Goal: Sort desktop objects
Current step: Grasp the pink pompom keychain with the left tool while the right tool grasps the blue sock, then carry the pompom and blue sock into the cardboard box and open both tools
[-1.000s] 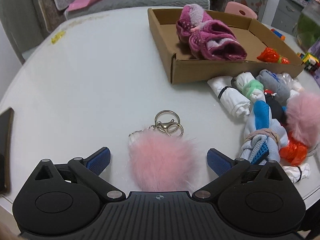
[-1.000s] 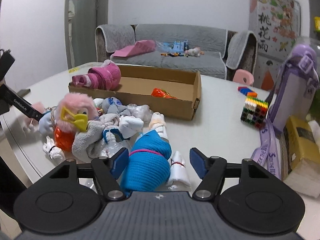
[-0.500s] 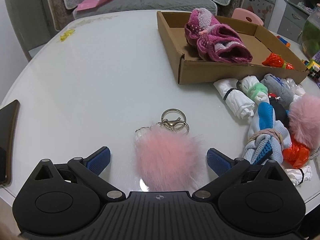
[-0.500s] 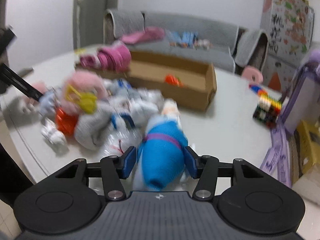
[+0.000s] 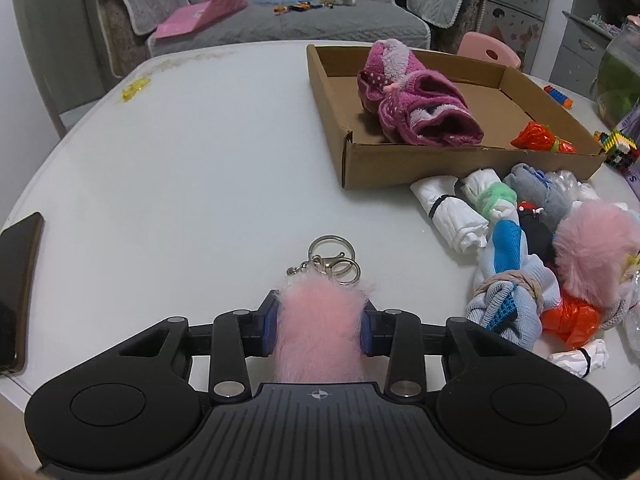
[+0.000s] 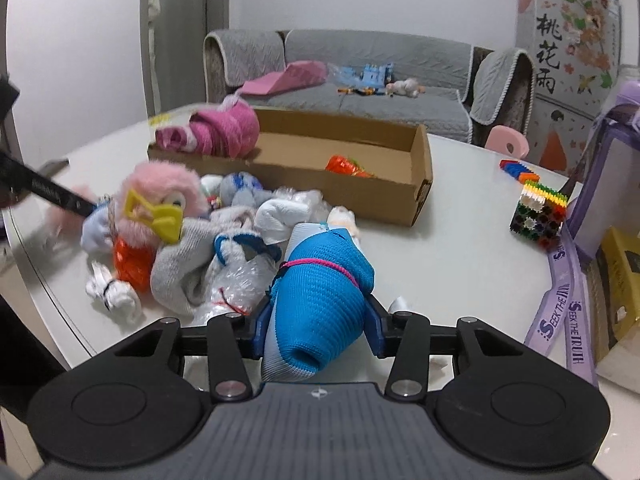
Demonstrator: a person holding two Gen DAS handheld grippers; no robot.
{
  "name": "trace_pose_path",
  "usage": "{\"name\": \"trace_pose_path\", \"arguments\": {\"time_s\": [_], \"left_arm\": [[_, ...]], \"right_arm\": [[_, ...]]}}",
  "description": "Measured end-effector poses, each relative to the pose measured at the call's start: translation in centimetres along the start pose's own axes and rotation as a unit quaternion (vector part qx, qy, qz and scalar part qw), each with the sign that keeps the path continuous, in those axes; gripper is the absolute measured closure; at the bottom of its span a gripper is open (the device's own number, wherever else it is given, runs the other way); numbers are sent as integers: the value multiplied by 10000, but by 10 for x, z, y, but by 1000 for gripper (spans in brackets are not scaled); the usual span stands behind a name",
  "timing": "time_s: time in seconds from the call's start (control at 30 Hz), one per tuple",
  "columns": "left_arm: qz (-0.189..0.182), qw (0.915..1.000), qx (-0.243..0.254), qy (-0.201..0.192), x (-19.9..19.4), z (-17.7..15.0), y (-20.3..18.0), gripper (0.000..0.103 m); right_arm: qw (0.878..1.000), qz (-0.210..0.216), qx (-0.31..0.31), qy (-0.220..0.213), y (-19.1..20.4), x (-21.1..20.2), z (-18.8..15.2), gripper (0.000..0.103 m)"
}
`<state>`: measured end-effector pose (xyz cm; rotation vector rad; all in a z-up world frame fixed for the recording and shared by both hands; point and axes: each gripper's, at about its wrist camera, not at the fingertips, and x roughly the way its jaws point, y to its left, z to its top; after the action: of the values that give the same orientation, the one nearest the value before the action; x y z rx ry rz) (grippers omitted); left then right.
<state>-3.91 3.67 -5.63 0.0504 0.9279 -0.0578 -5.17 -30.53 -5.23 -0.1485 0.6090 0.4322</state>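
My left gripper is shut on a pink fluffy pom-pom keychain; its metal rings lie on the white table in front. My right gripper is shut on a rolled blue sock and holds it just above the table. A cardboard tray holds a magenta sock bundle and an orange wrapper; it also shows in the right wrist view. A pile of rolled socks and a pink plush lies by the tray.
A phone lies at the table's left edge. A coloured block cube, a purple bottle, a lanyard and a yellow box stand at the right. A grey sofa is behind the table.
Both grippers have closed: the left on the pink pom-pom, the right on the blue sock, which is now lifted a little. The left gripper tilted up, showing more of the room.
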Motion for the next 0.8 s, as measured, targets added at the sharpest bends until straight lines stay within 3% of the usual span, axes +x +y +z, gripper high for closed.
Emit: {"name": "trace_pose_path", "arguments": {"time_s": [0.17,0.47,0.8], "left_arm": [[-74,9997,-169,-147,-10,5,9,61],[-185,9963,-373,-753,-69,33,22,61],[-341,9902,-44,-1356,-118,99,2,60]], "right_arm": [[9996,46,207,-197,-7,-6,3,61],[9947,90,722,-730,-26,-20,9,61],[9864,46,1082,-1237,-52,-39,32,61]]}}
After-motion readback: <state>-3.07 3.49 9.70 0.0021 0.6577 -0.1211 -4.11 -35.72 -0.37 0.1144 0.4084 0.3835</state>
